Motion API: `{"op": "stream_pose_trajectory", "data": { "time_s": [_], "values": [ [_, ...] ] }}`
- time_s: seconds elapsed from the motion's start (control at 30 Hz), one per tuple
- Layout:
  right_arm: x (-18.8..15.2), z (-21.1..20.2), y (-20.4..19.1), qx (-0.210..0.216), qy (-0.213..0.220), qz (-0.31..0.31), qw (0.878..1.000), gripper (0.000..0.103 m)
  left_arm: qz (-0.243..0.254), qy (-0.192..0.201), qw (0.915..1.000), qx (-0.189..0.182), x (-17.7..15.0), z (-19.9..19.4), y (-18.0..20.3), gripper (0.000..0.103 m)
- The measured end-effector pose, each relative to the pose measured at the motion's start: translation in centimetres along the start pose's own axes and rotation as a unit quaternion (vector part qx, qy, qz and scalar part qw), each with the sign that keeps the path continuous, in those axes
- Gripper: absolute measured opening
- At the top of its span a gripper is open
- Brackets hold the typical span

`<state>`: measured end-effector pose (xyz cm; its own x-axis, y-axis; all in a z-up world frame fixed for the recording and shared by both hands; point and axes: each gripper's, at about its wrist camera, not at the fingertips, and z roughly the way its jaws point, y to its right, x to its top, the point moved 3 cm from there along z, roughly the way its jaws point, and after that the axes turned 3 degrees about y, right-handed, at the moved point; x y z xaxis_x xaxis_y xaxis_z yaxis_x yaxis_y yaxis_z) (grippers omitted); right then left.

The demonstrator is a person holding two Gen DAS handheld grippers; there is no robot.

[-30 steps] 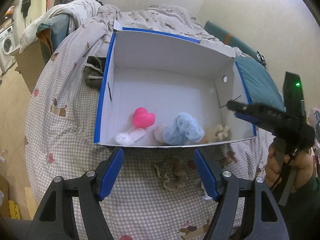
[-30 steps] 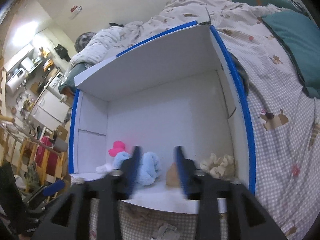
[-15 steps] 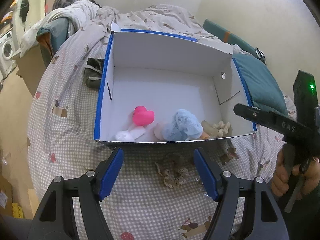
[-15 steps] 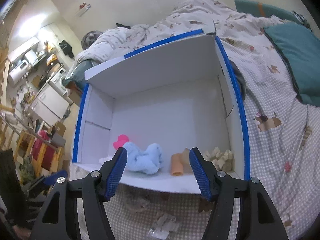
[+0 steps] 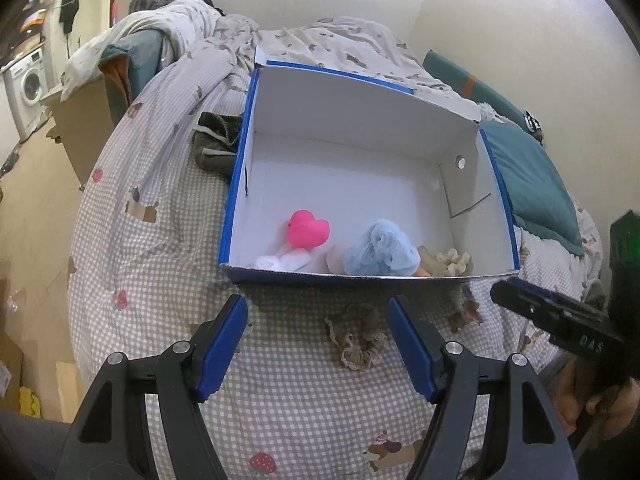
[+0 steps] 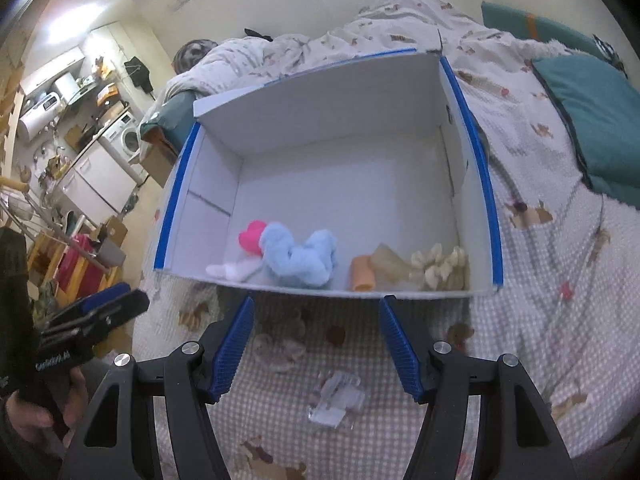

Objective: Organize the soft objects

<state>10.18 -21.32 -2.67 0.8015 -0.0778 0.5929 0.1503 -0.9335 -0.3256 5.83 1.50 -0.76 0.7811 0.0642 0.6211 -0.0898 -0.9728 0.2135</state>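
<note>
A white box with blue edges point(image 5: 404, 278) point(image 6: 494, 216) lies open on the checked bedspread. Along its near wall lie a pink heart point(image 5: 307, 229) point(image 6: 250, 236), a white sock point(image 5: 282, 261) point(image 6: 230, 269), a light blue plush point(image 5: 380, 254) point(image 6: 300, 256), an orange-and-beige piece point(image 6: 366, 270) and a cream scrunchie point(image 5: 454, 259) point(image 6: 438, 268). A beige lace scrunchie point(image 5: 358, 338) point(image 6: 280, 344) lies on the bed in front of the box. My left gripper point(image 5: 318, 346) is open and empty over it. My right gripper point(image 6: 316, 344) is open and empty above the bed.
A clear plastic wrapper point(image 6: 336, 398) lies on the bed near the right gripper. A dark garment point(image 5: 214, 144) sits left of the box. A teal pillow point(image 5: 528, 184) point(image 6: 592, 116) lies to the right. The bed's edge drops off at left toward the floor.
The right gripper has opened and pulled back out of the box toward the near bed. The left gripper has also drawn back a little; the box looks farther away.
</note>
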Motion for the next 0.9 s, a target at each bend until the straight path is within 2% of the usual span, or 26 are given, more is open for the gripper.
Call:
{"op": "stream_pose_trajectory", "data": {
  "time_s": [0.17,0.27,0.37,0.6,0.7,0.9],
  "values": [
    [-1.4,0.6,-0.2,-0.003,-0.024,0.002,1.0,0.068,0.004,-0.008,0.9999,0.009,-0.5,0.2,0.2,0.07],
    [-2.9,2.2,-0.8,-0.033,-0.064,-0.021,0.997,0.068,0.002,-0.012,0.9999,0.012,-0.7,0.4,0.1,0.07],
    [-4.8,4.9,-1.2,-0.069,-0.127,-0.062,0.988,0.068,0.0,-0.017,0.9997,0.015,-0.8,0.5,-0.1,0.07],
    [-8.0,9.5,-1.5,-0.096,-0.225,-0.098,0.965,0.068,-0.005,-0.028,0.9994,0.017,-1.0,1.1,0.0,0.07],
    [-8.5,10.1,-1.4,-0.103,-0.235,-0.103,0.961,0.069,-0.004,-0.031,0.9994,0.016,-1.0,1.3,0.2,0.07],
    [-8.4,10.6,-1.3,-0.097,-0.236,-0.108,0.961,0.07,0.0,-0.037,0.9992,0.014,-1.1,1.6,0.6,0.07]
  ]
}}
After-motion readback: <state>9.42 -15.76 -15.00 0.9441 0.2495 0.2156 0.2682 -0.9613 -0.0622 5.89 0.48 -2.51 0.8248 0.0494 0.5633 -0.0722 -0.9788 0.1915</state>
